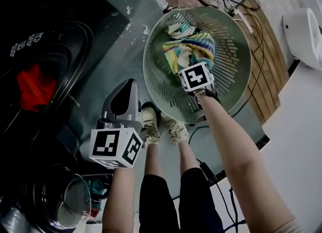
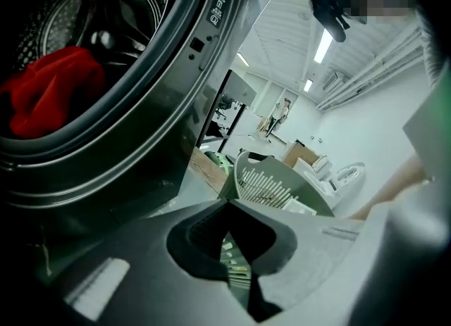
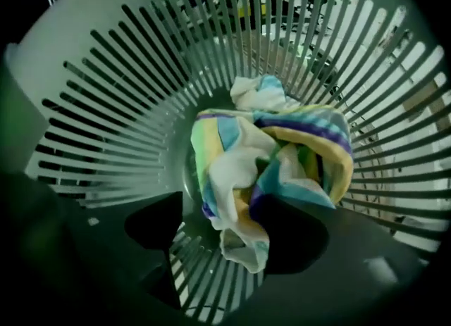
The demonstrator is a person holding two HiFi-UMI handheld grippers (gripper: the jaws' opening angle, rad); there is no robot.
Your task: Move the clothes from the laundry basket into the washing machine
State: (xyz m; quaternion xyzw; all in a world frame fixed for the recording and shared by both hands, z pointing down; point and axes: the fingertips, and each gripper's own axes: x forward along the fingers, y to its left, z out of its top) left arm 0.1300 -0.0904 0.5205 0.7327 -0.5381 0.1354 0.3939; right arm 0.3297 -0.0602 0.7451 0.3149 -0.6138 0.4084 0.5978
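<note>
A round grey-green laundry basket (image 1: 236,35) stands on the floor and holds one crumpled striped cloth (image 1: 193,46) in yellow, blue, green and white. My right gripper (image 3: 223,194) reaches down into it, open, with the striped cloth's (image 3: 268,163) lower flap hanging between the jaws. To the left is the dark front-loading washing machine (image 1: 60,41), with a red garment (image 1: 34,88) in the drum. My left gripper (image 1: 131,83) hovers between machine and basket, shut and holding nothing. In the left gripper view the red garment (image 2: 49,92) lies behind the door ring.
The machine's glass door (image 1: 63,202) hangs open at lower left. The person's feet (image 1: 163,126) stand just in front of the basket. Cables (image 1: 216,176) trail on the floor. Wooden boards (image 1: 264,51) and a white table (image 1: 297,141) lie to the right.
</note>
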